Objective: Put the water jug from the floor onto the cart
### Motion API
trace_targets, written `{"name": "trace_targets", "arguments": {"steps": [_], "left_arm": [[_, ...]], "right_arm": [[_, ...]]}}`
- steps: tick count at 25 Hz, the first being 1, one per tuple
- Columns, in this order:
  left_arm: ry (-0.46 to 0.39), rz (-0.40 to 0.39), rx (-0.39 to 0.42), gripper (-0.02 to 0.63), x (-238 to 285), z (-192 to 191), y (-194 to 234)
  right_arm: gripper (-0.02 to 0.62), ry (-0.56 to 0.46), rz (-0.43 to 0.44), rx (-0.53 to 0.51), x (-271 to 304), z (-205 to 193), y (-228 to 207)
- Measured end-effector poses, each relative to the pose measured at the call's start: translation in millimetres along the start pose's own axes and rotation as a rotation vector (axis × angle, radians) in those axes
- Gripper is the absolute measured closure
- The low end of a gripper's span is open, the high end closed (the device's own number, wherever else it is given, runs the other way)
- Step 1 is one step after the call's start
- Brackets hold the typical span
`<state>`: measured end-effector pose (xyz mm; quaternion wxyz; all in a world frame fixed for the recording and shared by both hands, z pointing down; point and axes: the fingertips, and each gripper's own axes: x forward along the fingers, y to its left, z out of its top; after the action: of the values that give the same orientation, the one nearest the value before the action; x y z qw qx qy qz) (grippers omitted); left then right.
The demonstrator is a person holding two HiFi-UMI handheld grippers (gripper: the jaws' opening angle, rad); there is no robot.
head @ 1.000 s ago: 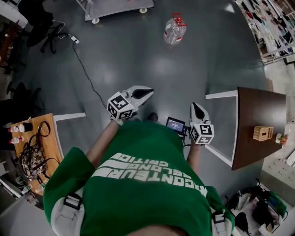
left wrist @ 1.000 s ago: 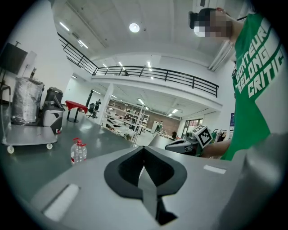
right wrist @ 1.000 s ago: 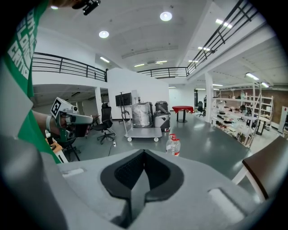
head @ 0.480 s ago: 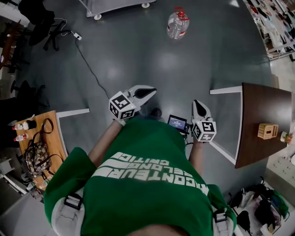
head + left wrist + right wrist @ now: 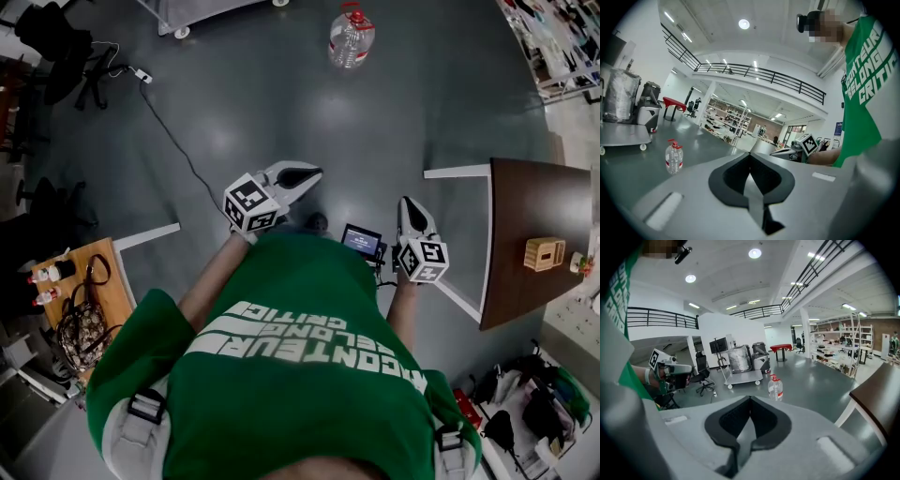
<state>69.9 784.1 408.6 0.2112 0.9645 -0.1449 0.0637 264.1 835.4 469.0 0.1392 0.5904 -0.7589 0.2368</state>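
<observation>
1. One water jug point(image 5: 352, 39) is seen standing upright on the grey floor point(image 5: 281, 103), at the top of the head view and well apart from both grippers.
2. Its body is made of clear plastic, so the floor is seen through it; a red cap and a red carrying handle are fitted at the neck, and a label band is wrapped around the body.
3. How much water is inside cannot be told.
4. The cart point(image 5: 745, 377) is found behind the jug and to its left in the right gripper view; the two are near but apart. A large wrapped load and a grey machine are carried on its flat platform.
5. The left gripper point(image 5: 315, 172) is held in front of the person in a green shirt point(image 5: 300, 375). Its jaws are pressed together and nothing is pinched between them.
6. The right gripper point(image 5: 409, 208) is held beside it, pointed more towards the floor. Its jaws are also pressed together, and nothing is between them.
7. The jug is seen in both gripper views, far ahead of the closed jaws and not touched.
8. A dark brown tabletop point(image 5: 530, 211) is placed at the person's right, and a small wooden box point(image 5: 544, 253) is resting on it.
</observation>
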Motion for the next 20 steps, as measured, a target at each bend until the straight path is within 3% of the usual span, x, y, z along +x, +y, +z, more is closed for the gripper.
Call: {"name": "trace_targets", "arguments": {"steps": [6, 11, 20], "left_arm": [[0.0, -0.019, -0.004, 0.591, -4, 10, 29], [-0.004, -0.029, -0.006, 0.591, -12, 21, 58], [-0.031, -0.007, -0.039, 0.591, -34, 31, 106]], "right_arm": [[0.601, 0.054, -0.002, -0.104, 30, 12, 18], [0.601, 0.018, 0.014, -0.04, 54, 32, 34], [0.601, 0.047, 0.008, -0.056, 90, 50, 52]]}}
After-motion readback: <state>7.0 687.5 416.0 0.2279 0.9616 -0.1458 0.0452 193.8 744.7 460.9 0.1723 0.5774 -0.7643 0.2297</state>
